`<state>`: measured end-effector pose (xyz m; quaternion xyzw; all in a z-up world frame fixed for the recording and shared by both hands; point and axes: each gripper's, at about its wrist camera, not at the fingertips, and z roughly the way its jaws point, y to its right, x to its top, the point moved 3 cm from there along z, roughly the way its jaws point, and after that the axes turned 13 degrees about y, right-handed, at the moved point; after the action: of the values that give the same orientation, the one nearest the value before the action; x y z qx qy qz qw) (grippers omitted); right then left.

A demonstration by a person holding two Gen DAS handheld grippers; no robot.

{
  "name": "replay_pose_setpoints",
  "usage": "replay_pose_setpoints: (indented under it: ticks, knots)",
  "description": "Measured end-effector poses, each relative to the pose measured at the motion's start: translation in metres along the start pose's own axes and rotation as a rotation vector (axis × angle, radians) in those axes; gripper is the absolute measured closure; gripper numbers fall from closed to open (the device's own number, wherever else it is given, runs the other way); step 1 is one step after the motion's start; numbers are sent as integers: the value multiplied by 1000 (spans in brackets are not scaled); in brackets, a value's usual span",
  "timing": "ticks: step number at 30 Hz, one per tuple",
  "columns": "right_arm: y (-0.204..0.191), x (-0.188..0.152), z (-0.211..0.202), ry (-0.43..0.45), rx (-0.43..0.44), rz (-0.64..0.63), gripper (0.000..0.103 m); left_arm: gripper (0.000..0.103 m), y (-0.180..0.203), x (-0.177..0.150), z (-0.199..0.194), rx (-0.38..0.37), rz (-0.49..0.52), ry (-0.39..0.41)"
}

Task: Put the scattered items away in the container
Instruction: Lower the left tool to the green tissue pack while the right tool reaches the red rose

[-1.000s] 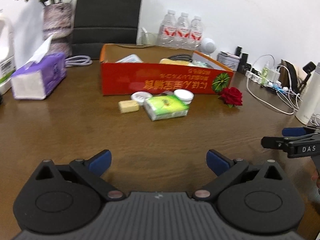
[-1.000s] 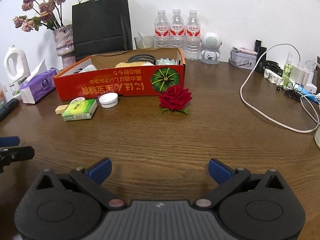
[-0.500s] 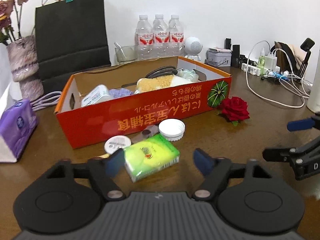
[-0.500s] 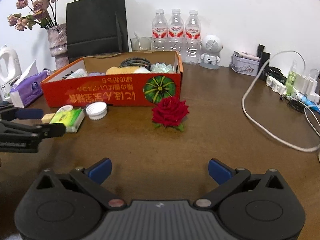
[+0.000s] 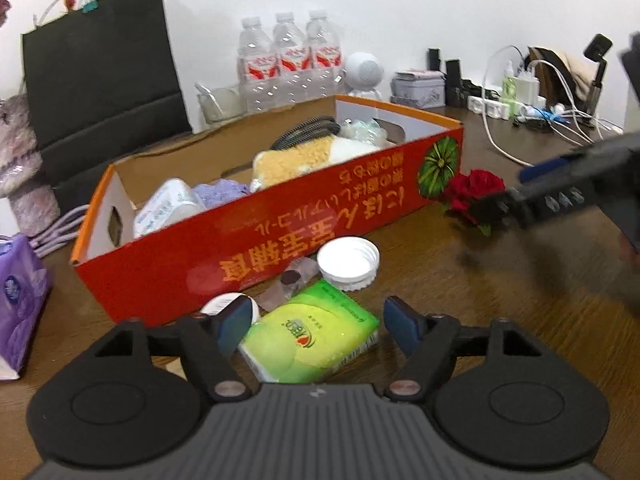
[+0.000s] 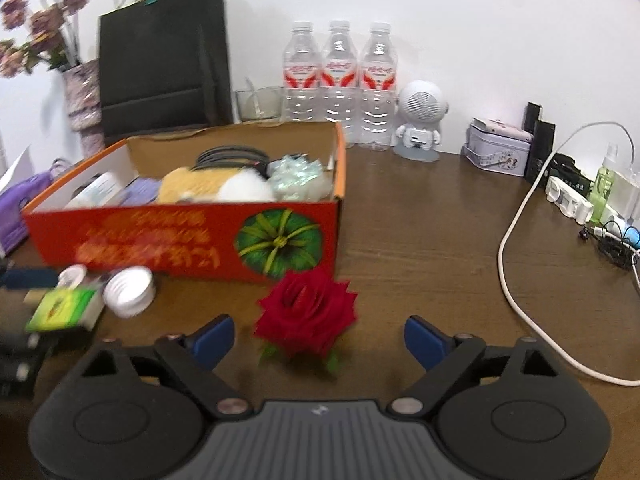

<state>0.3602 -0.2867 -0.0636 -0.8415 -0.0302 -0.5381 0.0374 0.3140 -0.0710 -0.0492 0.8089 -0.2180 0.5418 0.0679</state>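
A red cardboard box (image 5: 280, 216) (image 6: 180, 240) holding several items stands on the wooden table. In front of it lie a green tissue pack (image 5: 312, 336) (image 6: 64, 306), a white lid (image 5: 349, 257) (image 6: 130, 288), a small round white tin (image 5: 218, 304) and a brown wrapper (image 5: 286, 284). My left gripper (image 5: 320, 326) is open, with its jaws on either side of the tissue pack. A red rose (image 6: 306, 312) (image 5: 472, 196) lies right of the box. My right gripper (image 6: 320, 338) is open, with the rose between its jaws.
A black paper bag (image 6: 160, 52), three water bottles (image 6: 340, 76), a white robot-shaped speaker (image 6: 420, 120), a tin (image 6: 500, 152), a power strip with cables (image 6: 568, 200) and a flower vase (image 6: 82, 96) line the back. A purple tissue pack (image 5: 16, 300) sits left.
Both grippers have moved forward. The left one has closed in around the green tissue pack; the right one has closed in around the rose. Both stay open.
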Motion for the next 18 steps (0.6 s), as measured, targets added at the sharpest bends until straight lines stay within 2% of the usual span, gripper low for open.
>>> replay_pose_setpoints:
  ticks: [8,10,11,18]
  knots:
    - [-5,-1,18,15,7,11,26,34,-7,-5,4,-31,-51,-16]
    - [-7,-3,20,10,0,5,40,34,-7,-5,3,-33,-65,-11]
    - [-7,-3,20,9,1,9,43,34,-7,-5,2,-31,-71,-8]
    - [-6,-6,17,16,17,55,51,34,-4,-7,-5,12,-140,9]
